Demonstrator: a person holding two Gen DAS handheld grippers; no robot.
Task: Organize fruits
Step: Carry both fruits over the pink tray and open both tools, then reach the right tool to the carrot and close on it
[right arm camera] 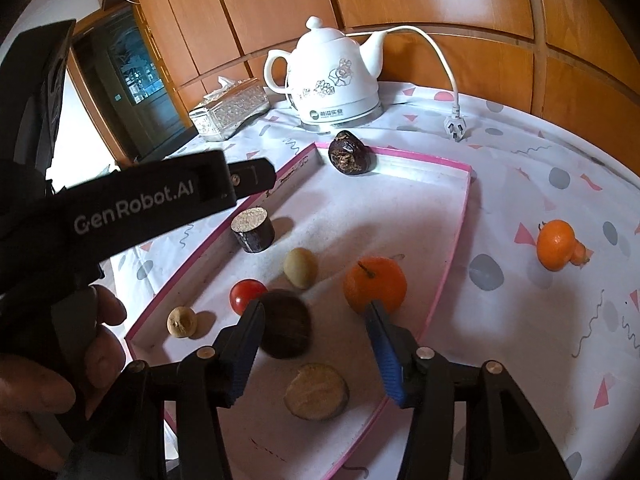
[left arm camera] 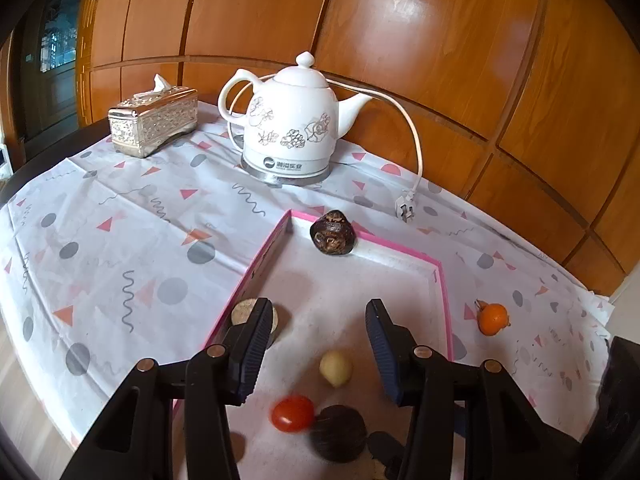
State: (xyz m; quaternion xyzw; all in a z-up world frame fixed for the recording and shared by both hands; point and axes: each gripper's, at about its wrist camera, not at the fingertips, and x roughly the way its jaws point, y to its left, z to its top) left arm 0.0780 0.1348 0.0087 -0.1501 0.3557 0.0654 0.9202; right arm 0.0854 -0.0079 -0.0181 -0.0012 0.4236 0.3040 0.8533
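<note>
On the patterned cloth (right arm camera: 520, 200), most fruit already sat in the pink tray (right arm camera: 460, 232); one orange (right arm camera: 556, 245) remained outside. Both the left gripper (left arm camera: 316, 316) and right gripper (right arm camera: 316, 312) hung open, empty.

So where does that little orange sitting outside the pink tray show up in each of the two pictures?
Left wrist view: the loose orange lies on the patterned cloth at right of the frame, just past the pink tray's right wall.
Right wrist view: it lies at far right on the cloth, well clear of the tray; a second orange sits inside it.
Shared landmark: the white kettle behind the tray's far end.
</note>
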